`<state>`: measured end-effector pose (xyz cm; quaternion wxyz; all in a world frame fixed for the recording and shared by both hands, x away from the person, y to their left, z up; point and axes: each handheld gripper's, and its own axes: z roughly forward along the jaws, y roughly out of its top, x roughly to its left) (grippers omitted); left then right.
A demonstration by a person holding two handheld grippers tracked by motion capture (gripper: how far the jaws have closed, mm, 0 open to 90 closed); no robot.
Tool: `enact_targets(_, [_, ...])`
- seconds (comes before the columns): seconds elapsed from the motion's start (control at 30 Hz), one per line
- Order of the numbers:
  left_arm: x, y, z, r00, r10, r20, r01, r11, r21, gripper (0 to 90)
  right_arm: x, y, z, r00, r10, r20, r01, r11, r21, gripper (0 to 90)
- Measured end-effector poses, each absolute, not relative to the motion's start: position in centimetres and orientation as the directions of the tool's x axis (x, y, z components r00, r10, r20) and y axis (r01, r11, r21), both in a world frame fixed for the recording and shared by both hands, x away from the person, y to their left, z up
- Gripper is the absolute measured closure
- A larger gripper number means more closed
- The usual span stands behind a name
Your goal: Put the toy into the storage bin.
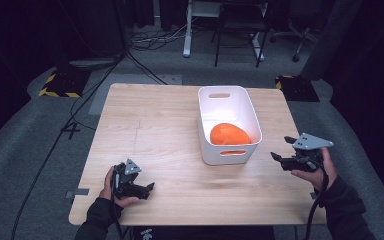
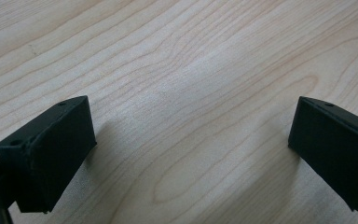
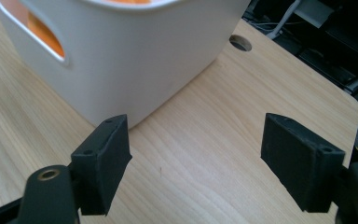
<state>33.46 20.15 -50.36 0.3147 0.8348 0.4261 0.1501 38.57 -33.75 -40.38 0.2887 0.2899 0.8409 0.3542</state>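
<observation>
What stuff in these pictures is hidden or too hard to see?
- Rounded orange object in the white plastic bin: high view, lower part hidden by the bin's wall; what it is cannot be told.
- Same object: right gripper view, seen just through the handle slot, blurred.
- Dark room beyond the wooden table: high view, too dim.

Left gripper [image 2: 191,154], jaws wide apart, nothing between them, just above bare wooden table [image 2: 182,56].

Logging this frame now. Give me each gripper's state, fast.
Left gripper: open, holding nothing, above bare table.
Right gripper: open, holding nothing, beside the white bin.
</observation>
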Motion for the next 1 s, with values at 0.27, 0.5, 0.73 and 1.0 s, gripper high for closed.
enact_targets(0.27, [33.5,20.1,-50.4,0.592,0.806,-0.018,0.617,-0.439,0.653,0.6,38.0,-33.7,-42.0,-0.679,0.678,-0.282,0.297,0.605,0.739,23.9])
enact_targets(0.5, [33.5,20.1,-50.4,0.592,0.806,-0.020,0.618,-0.438,0.653,0.6,37.7,-33.9,-43.7,-0.685,0.676,-0.270,0.328,0.618,0.714,23.5])
enact_targets(0.73, [33.5,20.1,-50.4,0.592,0.805,-0.021,0.618,-0.438,0.653,0.6,37.4,-34.5,-45.1,-0.687,0.680,-0.256,0.354,0.621,0.700,22.8])
enact_targets(1.0, [33.5,20.1,-50.4,0.593,0.805,-0.020,0.618,-0.438,0.653,0.6,36.6,-35.7,-46.0,-0.688,0.691,-0.224,0.376,0.602,0.704,21.2])
